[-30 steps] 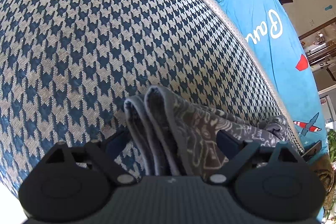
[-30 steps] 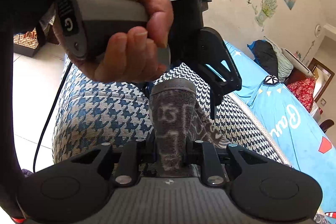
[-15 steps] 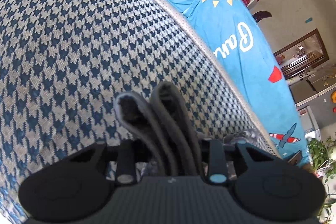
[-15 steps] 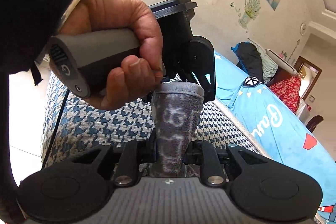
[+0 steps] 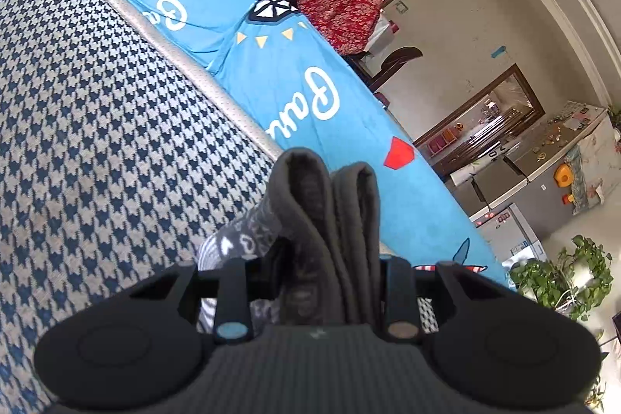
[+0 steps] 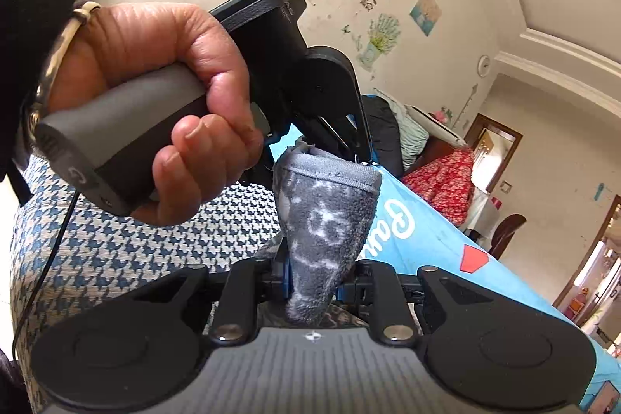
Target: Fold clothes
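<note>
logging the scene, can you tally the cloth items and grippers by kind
grey patterned fleece garment: 1, held by both grippers
houndstooth cover: 1
blue printed sheet: 1
red floral cloth: 1
handheld grippers: 2, left gripper and right gripper
total: 6

left hand (image 6: 155, 111) close ahead of right gripper (image 6: 314, 282), houndstooth cushion (image 5: 97, 103) bare

blue bed sheet (image 5: 240, 37) | white script "Ga" & "Gau", partly cut off
</note>
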### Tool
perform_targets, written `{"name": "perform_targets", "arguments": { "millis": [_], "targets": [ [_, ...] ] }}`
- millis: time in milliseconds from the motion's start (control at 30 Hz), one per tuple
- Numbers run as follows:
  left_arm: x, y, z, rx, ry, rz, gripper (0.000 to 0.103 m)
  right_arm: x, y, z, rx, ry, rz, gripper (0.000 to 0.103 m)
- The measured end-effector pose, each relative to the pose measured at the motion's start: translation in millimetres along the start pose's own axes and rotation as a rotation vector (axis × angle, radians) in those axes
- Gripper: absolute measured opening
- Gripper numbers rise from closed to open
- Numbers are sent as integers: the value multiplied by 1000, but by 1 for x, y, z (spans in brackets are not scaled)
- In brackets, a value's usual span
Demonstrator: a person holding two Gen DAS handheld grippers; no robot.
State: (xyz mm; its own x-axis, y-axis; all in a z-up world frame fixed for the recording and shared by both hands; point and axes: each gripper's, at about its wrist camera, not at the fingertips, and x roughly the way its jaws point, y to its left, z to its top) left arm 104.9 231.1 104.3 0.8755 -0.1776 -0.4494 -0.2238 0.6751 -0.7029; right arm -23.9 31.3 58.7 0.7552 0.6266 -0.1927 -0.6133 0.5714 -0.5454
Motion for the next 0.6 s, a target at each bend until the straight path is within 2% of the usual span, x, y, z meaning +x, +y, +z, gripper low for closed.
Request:
{"name": "perform_targets", "arguments": {
  "millis": [300,467,600],
  "targets": [
    [27,-78,-32,116,-22,-39,28,-24,-46,-19,78,26,-108,18],
    [60,-108,-55,191,5,-21,28,-29,-70,-32,179,82,-123,18],
    [85,-118,-68,201,48,-9,30,-32,-86,-42,246,129,-133,18]
  ]
}}
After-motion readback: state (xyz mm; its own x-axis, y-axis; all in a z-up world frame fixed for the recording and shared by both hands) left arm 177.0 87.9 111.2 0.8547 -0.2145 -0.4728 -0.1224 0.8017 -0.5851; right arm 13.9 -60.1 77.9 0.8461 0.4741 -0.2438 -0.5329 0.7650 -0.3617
